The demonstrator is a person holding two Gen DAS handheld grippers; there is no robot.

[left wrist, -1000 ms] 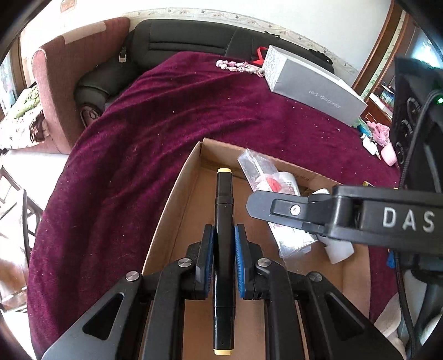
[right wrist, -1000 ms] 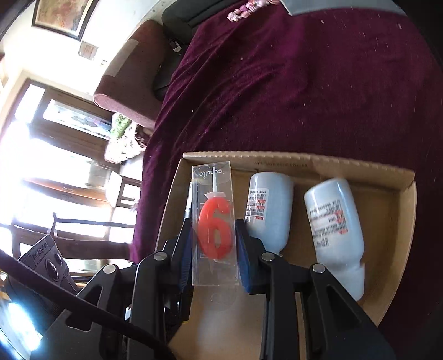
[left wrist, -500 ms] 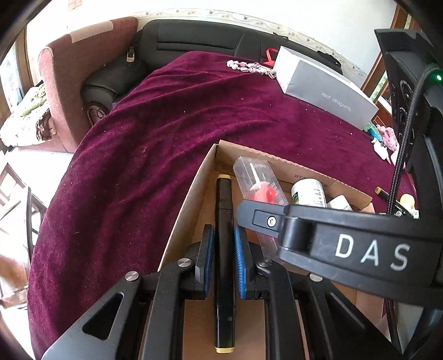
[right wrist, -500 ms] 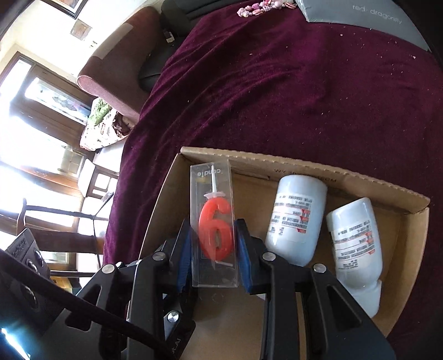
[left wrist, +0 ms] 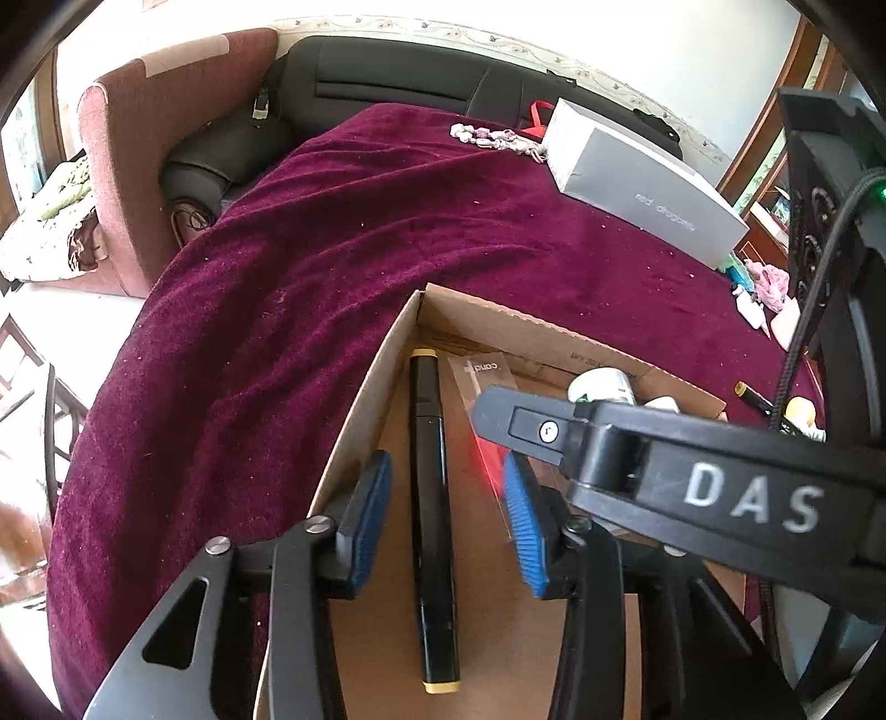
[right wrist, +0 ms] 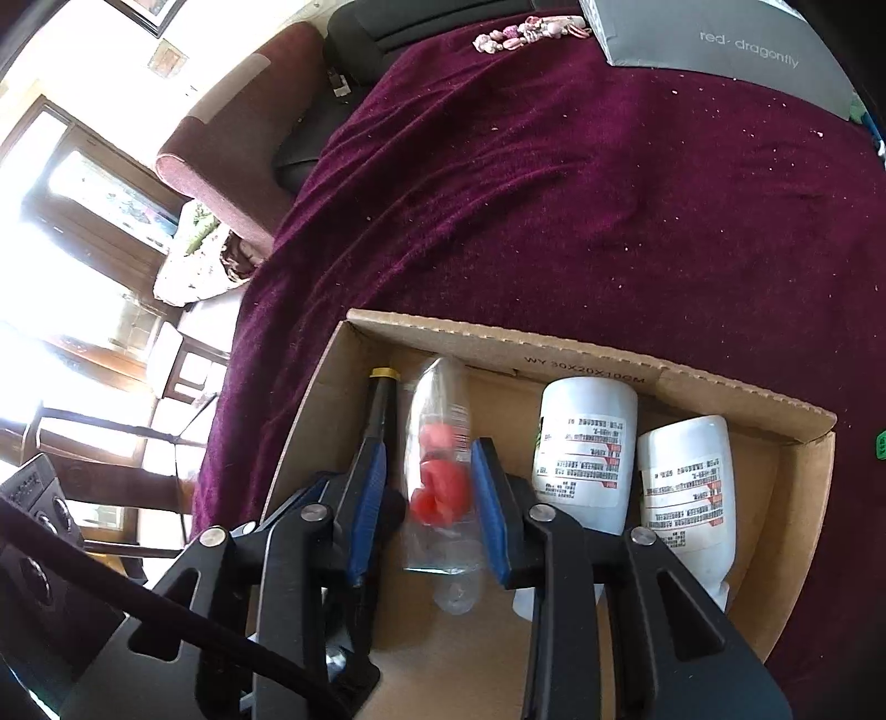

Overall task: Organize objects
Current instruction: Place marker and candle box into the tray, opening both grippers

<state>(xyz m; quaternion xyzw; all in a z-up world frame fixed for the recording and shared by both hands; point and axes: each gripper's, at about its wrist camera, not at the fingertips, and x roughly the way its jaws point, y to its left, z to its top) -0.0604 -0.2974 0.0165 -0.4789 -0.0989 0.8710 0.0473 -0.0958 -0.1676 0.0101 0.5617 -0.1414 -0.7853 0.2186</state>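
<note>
Partly blurred candle packet (right wrist: 440, 487), bottles (left wrist: 603, 386) behind right gripper (left wrist: 487, 426).

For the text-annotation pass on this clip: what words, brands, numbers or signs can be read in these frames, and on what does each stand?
"red- dragonfly": on the grey box lying on the purple cloth.
"WY 30X20X10CM": printed inside the cardboard box wall.
"DAS": on the side of the right hand-held gripper.
"cand": upside down and cut off, on the clear candle packet.
Labels on the two white bottles: too small to read.
</note>
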